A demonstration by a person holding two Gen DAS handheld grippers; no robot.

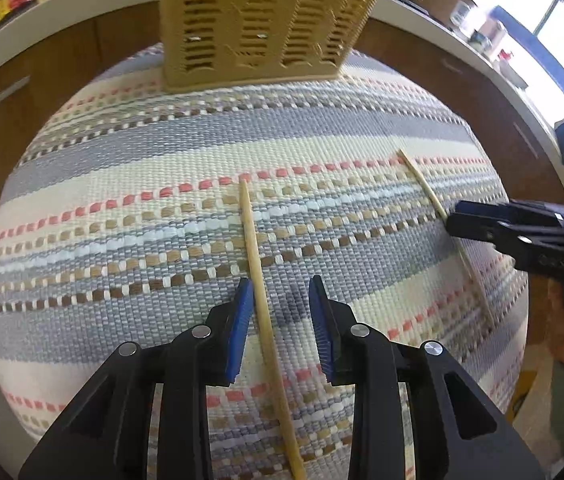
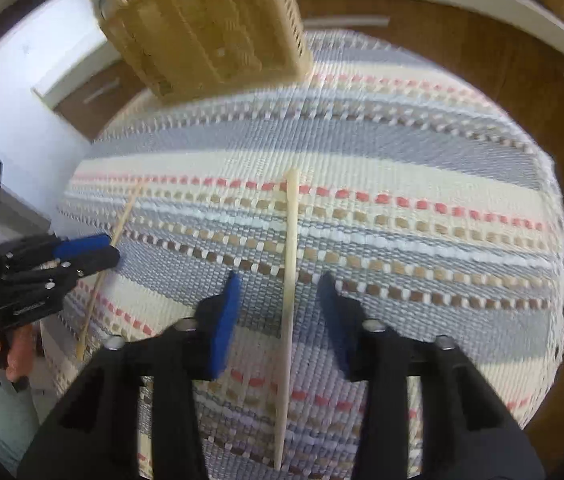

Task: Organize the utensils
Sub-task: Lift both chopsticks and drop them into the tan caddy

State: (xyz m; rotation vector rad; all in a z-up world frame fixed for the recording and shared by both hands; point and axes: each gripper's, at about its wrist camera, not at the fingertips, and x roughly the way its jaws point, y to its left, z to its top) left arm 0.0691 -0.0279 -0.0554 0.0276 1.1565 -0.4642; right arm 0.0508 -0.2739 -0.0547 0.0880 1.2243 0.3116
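Two thin wooden chopsticks lie apart on a striped woven mat that covers the worktop (image 1: 82,184), each under its own tool.

In the left wrist view, the left tool (image 1: 278,300) hangs over the left chopstick (image 1: 256,276) with its blue pads apart; the stick runs between them from about 12 o'clock to 6 o'clock, close beside the left pad, and neither pad presses on it. At 12 o'clock, at the far edge of the mat, stands a tan slotted utensil basket (image 1: 258,20), the likely home for the sticks.

In the right wrist view, the right tool (image 2: 280,300) likewise stands open, and the right chopstick (image 2: 290,280) lies between its pads on the mat, pointing toward 12 o'clock, nothing squeezing it.

Each stick looks light, stiff and smooth, and it tapers, so it will probably roll or pivot in a loose pinch. The best hold seems to be across the thicker half near the middle, pads square to the shaft, pressed low against the soft mat.
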